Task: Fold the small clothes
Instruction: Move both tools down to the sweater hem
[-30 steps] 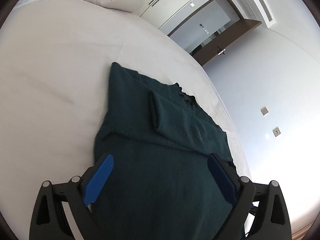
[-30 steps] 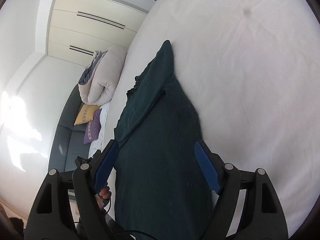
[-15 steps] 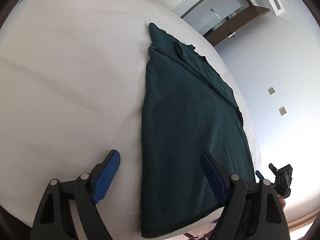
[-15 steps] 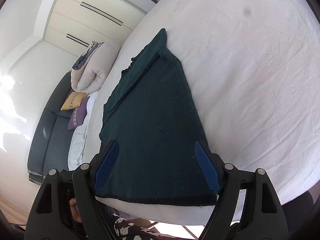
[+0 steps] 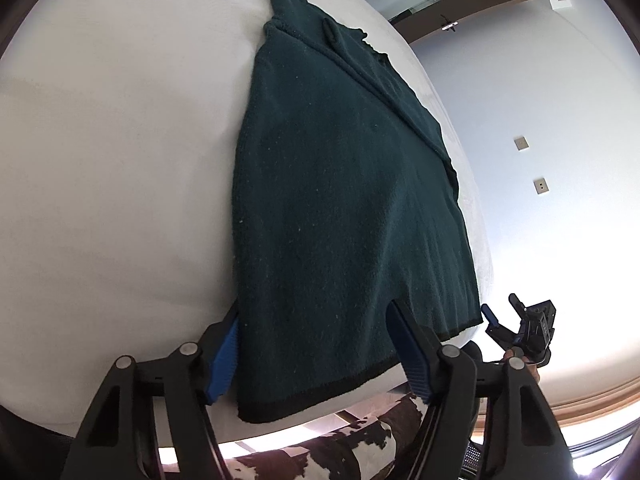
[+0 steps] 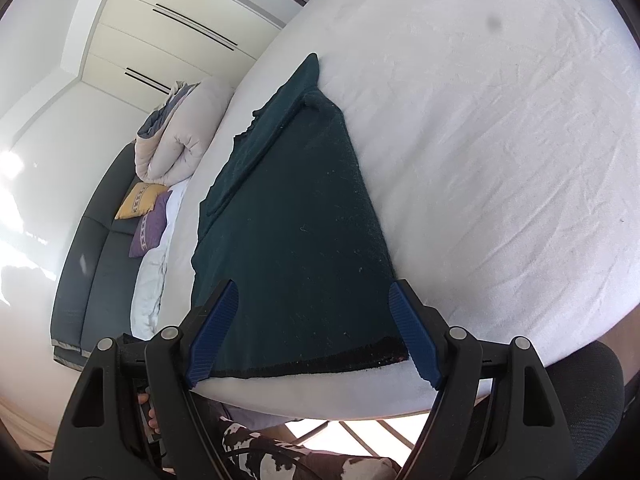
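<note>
Both pairs of tongs have drawn back to the near hem of a dark green sweater (image 5: 352, 184) that a second ago filled each view from close above, and the garment now lies flat and lengthwise on the white bed (image 5: 112, 152), its sleeve folded in along the body. The left tongs (image 5: 316, 352) stand apart, straddling the hem's left corner, the left blue pad pressed against the side edge and the right one resting over the cloth; nothing is clamped. The right tongs (image 6: 316, 332) are likewise spread wide, framing the hem's right half, their right pad at the corner, with no grip taken. The pullback suggests the side folds are finished and the bottom hem is being lined up for the fold toward the collar. The sweater is a thick, fuzzy knit flecked with pale lint, edged by a darker ribbed band, narrowing away from the tongs to a pointed far end. The bedsheet beyond the right tongs is finely creased, and a rolled cream duvet (image 6: 180, 136) lies far off to their left
</note>
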Motion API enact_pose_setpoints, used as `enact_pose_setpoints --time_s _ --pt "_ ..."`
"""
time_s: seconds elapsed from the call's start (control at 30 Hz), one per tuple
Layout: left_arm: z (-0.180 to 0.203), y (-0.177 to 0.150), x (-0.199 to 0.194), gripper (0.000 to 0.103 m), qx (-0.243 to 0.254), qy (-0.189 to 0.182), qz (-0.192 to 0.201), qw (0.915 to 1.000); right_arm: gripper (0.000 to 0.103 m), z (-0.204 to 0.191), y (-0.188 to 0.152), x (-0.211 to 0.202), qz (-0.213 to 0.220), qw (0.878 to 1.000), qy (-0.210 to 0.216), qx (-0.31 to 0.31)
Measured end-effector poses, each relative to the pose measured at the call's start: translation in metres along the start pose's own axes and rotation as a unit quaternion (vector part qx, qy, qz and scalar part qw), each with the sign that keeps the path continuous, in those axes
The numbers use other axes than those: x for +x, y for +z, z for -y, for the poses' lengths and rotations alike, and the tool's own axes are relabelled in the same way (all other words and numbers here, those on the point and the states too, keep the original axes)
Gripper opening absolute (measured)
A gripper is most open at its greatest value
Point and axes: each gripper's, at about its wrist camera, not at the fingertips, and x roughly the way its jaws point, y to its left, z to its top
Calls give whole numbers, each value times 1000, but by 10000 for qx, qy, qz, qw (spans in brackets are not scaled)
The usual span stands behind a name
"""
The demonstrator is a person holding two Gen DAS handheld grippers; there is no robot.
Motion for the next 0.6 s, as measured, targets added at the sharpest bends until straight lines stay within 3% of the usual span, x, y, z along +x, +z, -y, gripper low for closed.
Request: enact_pose_setpoints --time_s 0.17,0.37,0.6 --pt "-13 4 -1 35 -404 -99 -3 9991 77 -3 6 -2 -21 10000 -30 -20" --pt "-20 -2 -3 14 -553 -144 66 9983 77 6 9 -5 -106 9990 -429 90" --pt "-22 -8 -7 7 -598 -157 211 9979 77 21 16 -7 -273 9964 -781 192"
